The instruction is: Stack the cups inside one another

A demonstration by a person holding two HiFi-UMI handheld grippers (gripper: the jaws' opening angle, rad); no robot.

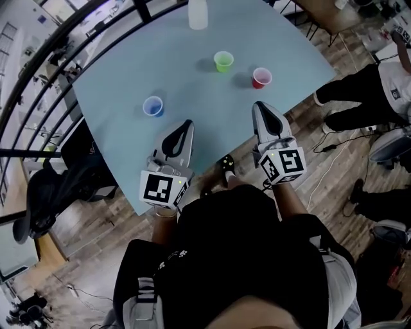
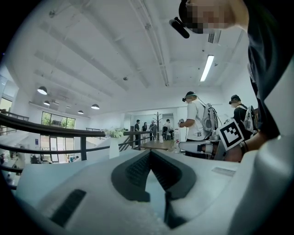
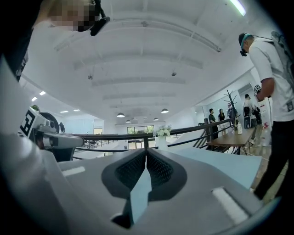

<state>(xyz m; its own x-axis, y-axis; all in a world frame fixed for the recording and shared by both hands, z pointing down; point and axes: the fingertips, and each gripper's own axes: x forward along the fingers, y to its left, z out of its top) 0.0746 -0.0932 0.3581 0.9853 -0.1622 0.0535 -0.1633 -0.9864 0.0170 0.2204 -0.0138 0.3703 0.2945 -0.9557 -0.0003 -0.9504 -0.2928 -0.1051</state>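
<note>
Three cups stand apart on the light blue table (image 1: pixel 128 71): a blue cup (image 1: pixel 153 106) at the left, a green cup (image 1: pixel 223 62) further back, and a red cup (image 1: pixel 261 78) to its right. My left gripper (image 1: pixel 187 123) is over the table's near part, right of and nearer than the blue cup, jaws shut and empty. Just short of the red cup, my right gripper (image 1: pixel 259 105) is also shut on nothing. The left gripper (image 2: pixel 150 152) and right gripper (image 3: pixel 146 150) views show the jaw tips touching and no cups.
A white vase (image 1: pixel 198 14) stands at the table's far edge, and shows as the vase (image 2: pixel 114 148) and vase (image 3: pixel 161 141) in the gripper views. A dark railing (image 1: pixel 58 45) runs along the left. A person (image 1: pixel 366 90) stands right of the table, with cables on the floor.
</note>
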